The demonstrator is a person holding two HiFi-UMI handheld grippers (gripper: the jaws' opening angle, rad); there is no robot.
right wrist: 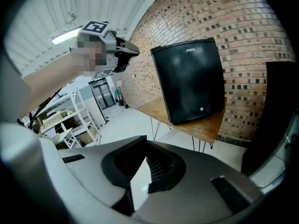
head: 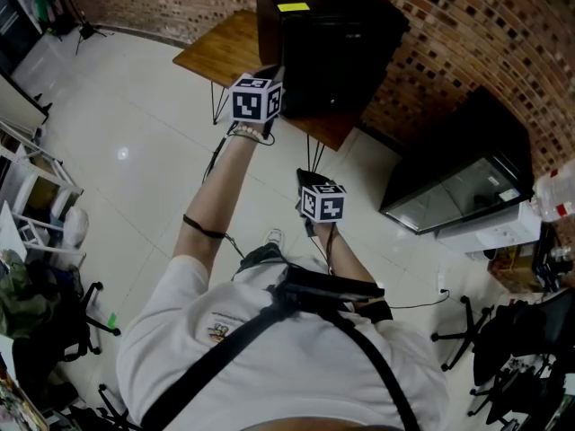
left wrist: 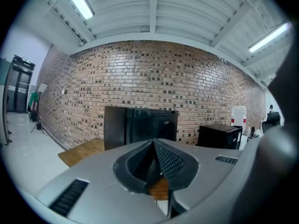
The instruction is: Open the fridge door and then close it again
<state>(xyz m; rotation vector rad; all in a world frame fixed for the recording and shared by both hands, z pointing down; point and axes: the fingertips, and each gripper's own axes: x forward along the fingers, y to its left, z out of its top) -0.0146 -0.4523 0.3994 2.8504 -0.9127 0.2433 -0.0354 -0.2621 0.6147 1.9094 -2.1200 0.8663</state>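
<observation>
Jaws closed, empty, on left gripper (left wrist: 156,160) and right gripper (right wrist: 142,171); only head view shows both short of the fridge (head: 332,43).

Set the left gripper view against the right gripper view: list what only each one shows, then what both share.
Only the left gripper view: a white water bottle with a red band, far right against the wall. Only the right gripper view: the right tool, shut and empty, and white metal shelving. Both: the black mini fridge on the wooden hairpin-leg table, the brick wall, and the left tool, shut and empty, seen raised from outside in the right gripper view.
</observation>
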